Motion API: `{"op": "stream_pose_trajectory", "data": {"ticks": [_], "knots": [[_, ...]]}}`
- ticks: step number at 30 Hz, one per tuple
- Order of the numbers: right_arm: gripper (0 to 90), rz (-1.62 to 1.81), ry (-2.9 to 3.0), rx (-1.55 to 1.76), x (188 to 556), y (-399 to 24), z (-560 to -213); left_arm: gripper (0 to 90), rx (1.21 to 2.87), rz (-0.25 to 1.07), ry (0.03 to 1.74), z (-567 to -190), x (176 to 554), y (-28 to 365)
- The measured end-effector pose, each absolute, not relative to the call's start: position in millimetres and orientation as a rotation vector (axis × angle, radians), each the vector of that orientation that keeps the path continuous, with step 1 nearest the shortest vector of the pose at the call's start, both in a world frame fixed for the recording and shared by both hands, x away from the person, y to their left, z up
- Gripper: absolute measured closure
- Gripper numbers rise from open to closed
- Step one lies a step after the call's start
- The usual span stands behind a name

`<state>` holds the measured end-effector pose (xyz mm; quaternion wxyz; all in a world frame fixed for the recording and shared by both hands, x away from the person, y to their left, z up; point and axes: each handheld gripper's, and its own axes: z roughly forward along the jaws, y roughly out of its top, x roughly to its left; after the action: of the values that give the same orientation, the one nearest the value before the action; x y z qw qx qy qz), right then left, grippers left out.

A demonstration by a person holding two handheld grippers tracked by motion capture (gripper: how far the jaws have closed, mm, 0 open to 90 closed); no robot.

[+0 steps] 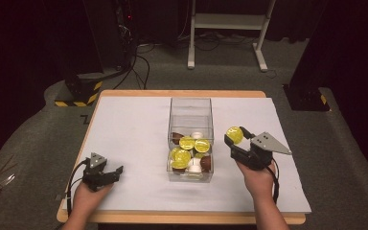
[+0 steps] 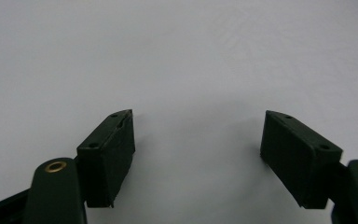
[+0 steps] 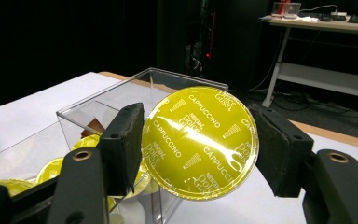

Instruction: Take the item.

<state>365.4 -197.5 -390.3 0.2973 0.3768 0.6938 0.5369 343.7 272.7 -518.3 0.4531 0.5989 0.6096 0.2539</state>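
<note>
The right gripper pinches a round yellow foil-lidded capsule by its rim — beside the clear plastic box, likely sorting; left gripper rests, jaws spread.

Table cover: my worksheet is white, spread over a wooden tabletop.
Floor: grey carpet around me.
Far side: white desk frame stands beyond my table.
Far left: black-and-yellow striped base, cables trailing beside it.
Far right: dark stand base.
</note>
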Motion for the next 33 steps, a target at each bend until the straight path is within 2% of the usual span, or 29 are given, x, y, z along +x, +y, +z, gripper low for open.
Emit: {"op": "stream_pose_trajectory", "data": {"ticks": [33], "knots": [[38.8, 1.292, 1.802, 1.197, 393.5, -242.0, -426.4, 26.3, 1.490, 0.630, 1.504, -518.1, 343.4, 273.2]]}}
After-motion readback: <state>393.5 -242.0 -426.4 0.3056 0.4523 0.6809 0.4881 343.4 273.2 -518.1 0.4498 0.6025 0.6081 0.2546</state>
